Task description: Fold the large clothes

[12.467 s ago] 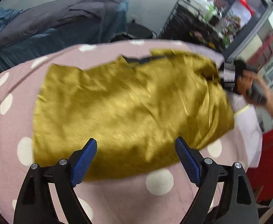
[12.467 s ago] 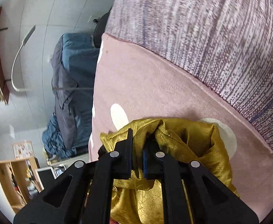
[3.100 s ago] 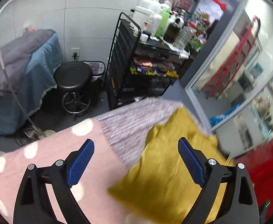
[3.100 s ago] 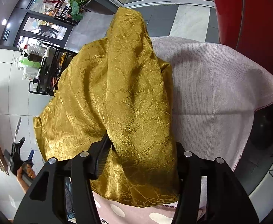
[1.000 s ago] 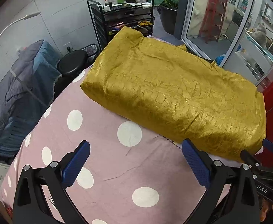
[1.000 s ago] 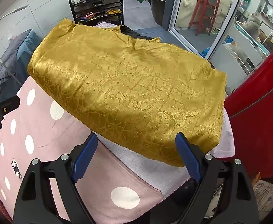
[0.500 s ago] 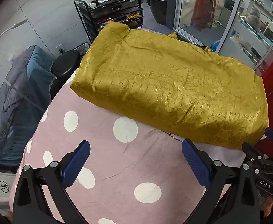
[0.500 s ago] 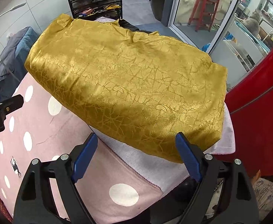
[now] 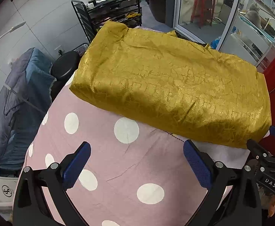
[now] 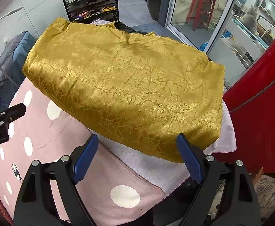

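A gold shiny garment lies folded into a long rectangle across the far end of the bed, on the pink polka-dot cover. It also shows in the right wrist view. My left gripper is open and empty, held above the cover just short of the garment's near edge. My right gripper is open and empty, close above the garment's near right edge. The right gripper's body shows at the right edge of the left wrist view.
A black cart with bottles stands beyond the bed. A black stool and a blue-grey covered bed are to the left. A red panel and glass doors are to the right. A pale striped cloth lies under the garment.
Both grippers have edged slightly closer to the folded garment over the last second. Earlier the right gripper held and carried the garment; it now lies released and folded.
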Available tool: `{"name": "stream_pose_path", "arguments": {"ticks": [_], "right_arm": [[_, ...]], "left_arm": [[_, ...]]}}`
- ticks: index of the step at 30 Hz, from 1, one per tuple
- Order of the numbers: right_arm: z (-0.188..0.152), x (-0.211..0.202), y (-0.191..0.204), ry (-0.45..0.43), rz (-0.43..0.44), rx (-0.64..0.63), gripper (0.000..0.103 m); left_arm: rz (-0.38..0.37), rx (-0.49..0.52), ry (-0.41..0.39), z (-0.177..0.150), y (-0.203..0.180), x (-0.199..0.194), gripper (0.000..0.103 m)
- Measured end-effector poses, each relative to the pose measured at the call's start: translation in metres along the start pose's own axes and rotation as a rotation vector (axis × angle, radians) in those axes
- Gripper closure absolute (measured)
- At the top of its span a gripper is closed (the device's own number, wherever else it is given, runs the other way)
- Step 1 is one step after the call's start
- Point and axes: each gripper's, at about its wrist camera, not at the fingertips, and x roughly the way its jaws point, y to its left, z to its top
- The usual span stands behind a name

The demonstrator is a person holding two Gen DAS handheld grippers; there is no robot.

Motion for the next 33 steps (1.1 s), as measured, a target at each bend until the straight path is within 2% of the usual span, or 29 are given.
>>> {"name": "stream_pose_path", "arguments": {"ticks": [11, 33], "right_arm": [[-0.0009, 0.0006, -0.0004, 0.002, -0.003, 0.003, 0.019], [-0.0031, 0.0025, 0.0002, 0.010, 0.000, 0.002, 0.019]], "left_arm": [[0.020, 0.036, -0.002, 0.0009, -0.0071, -0.0007, 0.006], [0.018, 0.027, 0.003, 0.0008, -0.0072, -0.0015, 0.006]]}}
